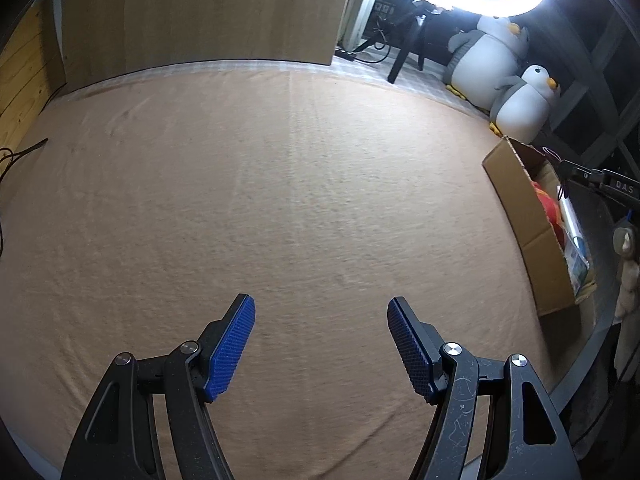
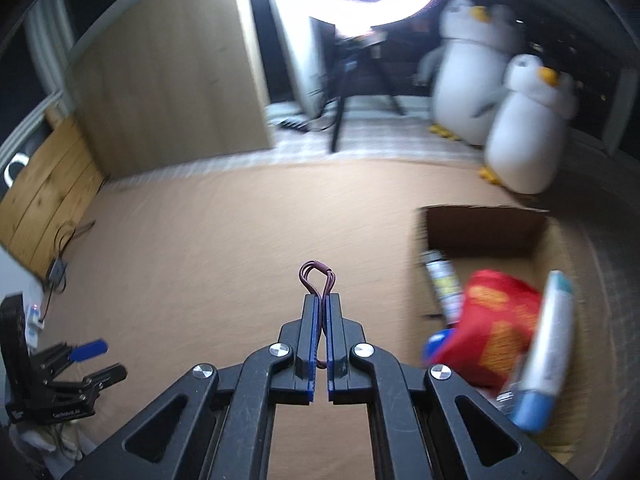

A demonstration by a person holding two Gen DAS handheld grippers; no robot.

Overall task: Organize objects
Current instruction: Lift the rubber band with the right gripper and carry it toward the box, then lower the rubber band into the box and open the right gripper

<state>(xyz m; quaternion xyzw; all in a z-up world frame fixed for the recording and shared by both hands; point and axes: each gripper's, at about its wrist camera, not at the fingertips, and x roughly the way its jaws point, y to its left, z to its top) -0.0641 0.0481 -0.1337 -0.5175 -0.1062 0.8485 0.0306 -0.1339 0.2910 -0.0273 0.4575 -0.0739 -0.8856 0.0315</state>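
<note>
Left gripper [image 1: 320, 344]: at 6 o'clock of its own view, jaws standing wide with nothing between the blue pads [image 1: 234, 346], angled steeply down over the bare tan blanket [image 1: 280, 184]. Right gripper [image 2: 320, 300]: jaws narrowed right down, pinching a dark purple hair tie [image 2: 316, 276] whose loops poke out past the fingertips toward 12 o'clock, a strand also running back between the pads. The hair tie looks thin, light, limp and stretchy; likely to snag or slip free, so best taken across doubled strands near the middle, as now. This gripper also tilts downward, above the blanket, with blur in its view. Cardboard box [image 2: 486, 226]: at 3 to 4 o'clock of the right view, open-topped, holding a red packet [image 2: 492, 320], a white-and-blue tube [image 2: 550, 336] and a small printed carton [image 2: 442, 284]. The tie is outside the box, just left of it
</note>
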